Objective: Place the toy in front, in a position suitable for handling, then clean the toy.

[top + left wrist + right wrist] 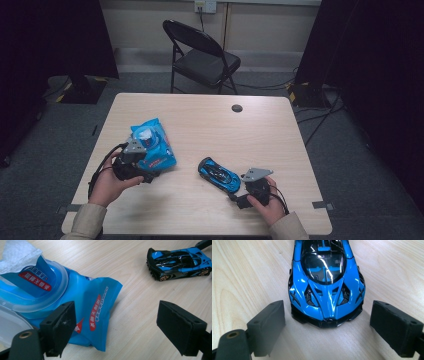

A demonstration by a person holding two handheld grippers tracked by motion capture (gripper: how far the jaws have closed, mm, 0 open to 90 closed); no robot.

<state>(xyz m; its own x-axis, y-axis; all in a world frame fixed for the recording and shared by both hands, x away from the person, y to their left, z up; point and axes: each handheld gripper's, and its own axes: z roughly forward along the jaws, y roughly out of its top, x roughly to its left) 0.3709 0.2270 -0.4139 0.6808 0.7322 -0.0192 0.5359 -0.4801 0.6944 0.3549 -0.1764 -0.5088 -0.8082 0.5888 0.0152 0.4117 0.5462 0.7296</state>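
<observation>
Lying on pale wood table [210, 125]: wipes pack [152, 145], toy car [219, 174]; both tools spread; folding chair [202, 55] behind.

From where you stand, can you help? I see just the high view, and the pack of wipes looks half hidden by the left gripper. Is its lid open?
Observer: Yes. The left gripper view shows the clear lid of the wipes pack flipped open, with a white wipe sticking out.
Operator: Is that gripper pinching the pack?
Observer: No. The left gripper has its jaws wide apart, and one pad is over the pack's corner.
Operator: And the toy car?
Observer: In the right gripper view the blue car points one end at the right gripper, which is open and not touching it.
</observation>
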